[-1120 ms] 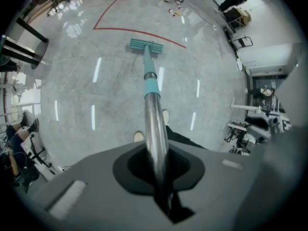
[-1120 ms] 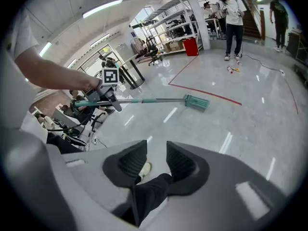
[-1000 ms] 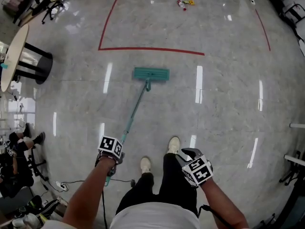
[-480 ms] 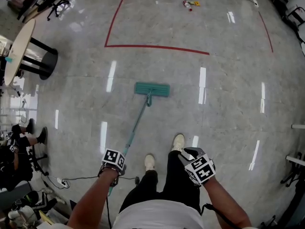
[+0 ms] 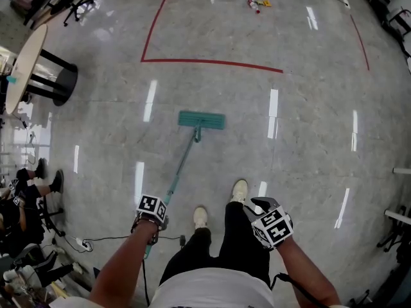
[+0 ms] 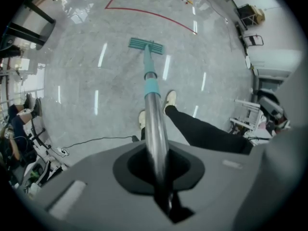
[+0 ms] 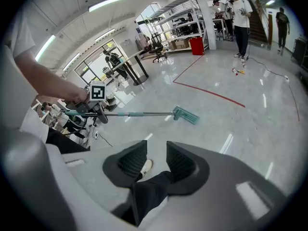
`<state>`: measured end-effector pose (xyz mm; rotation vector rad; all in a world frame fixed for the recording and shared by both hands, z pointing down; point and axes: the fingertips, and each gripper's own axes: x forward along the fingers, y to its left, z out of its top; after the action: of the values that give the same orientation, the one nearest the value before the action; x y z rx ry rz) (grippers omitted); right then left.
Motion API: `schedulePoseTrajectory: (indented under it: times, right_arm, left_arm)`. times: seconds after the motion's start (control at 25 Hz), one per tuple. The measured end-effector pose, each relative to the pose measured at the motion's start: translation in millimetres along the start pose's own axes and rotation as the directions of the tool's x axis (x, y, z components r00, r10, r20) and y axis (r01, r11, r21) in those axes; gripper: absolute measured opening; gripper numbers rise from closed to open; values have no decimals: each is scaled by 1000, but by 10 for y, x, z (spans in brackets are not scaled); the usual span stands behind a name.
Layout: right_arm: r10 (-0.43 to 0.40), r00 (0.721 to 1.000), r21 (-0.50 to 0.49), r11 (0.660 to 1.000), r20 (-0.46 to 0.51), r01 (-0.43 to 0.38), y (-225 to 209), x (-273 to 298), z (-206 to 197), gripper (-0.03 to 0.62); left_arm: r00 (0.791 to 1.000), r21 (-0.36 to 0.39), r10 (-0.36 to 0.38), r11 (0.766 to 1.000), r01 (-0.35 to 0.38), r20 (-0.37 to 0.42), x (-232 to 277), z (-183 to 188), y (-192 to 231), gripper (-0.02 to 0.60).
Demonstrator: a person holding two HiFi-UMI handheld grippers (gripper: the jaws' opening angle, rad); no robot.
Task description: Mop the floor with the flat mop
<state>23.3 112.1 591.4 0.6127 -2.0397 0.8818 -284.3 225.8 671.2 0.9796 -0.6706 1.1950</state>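
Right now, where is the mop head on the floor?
In the head view the mop head lies flat on the floor just left of centre, short of the red tape line, its handle running back to the left gripper.

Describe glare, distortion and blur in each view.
Head view: lamp glare streaks the glossy floor; the fisheye bends the red tape. Left gripper view: the pole blurs near the lens, corners black. Right gripper view: black round border, bright ceiling strips.

Right tool [image 7: 156, 153] jaws apart, empty, left tool [image 7: 91, 110] clamping flat mop [image 7: 186, 115] handle
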Motion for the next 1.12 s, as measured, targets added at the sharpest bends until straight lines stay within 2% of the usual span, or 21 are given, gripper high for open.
schedulePoseTrajectory:
  times: [0.16, 0.56, 1.12]
  right_arm:
    - [3, 1000, 0, 1000, 1, -3, -76, -34, 38, 127]
    - [1, 1000, 34, 999, -5, -1, -223, -71, -94, 127]
    - [-13, 1000, 117, 993, -11, 14, -533, -178, -231, 127]
  left_arm:
    - [1000, -17, -22, 1000, 23, 8, -53, 155, -102, 40]
    - [999, -27, -23, 999, 24, 31, -186, 693, -185, 40]
    - [998, -2, 35, 999, -35, 53, -586, 1730, -230, 40]
